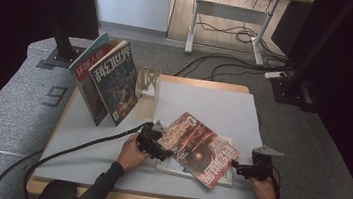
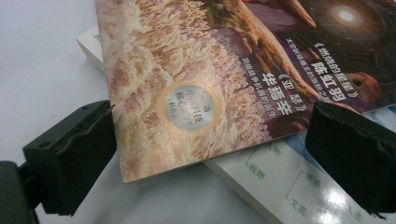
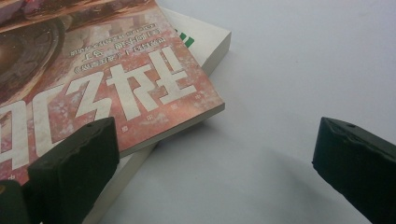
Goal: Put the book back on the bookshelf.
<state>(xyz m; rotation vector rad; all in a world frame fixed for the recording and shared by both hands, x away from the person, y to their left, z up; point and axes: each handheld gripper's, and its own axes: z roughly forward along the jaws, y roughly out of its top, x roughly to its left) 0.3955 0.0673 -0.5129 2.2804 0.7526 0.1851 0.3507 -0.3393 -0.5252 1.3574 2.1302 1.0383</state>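
Left gripper (image 1: 155, 145), jaws wide, straddling the magazine's (image 1: 199, 150) near-left edge, gripping nothing. Magazine askew on a white book (image 1: 228, 178), long axis running left-far to right-near. Right gripper (image 1: 247, 170) open, empty, just beside its right corner.

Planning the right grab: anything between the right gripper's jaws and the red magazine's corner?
No, just bare grey table between the right gripper and red magazine, per right gripper view.

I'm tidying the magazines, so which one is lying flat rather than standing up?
The red magazine between the two grippers lies flat, askew on a white book; the other two magazines stand propped at the table's back left.
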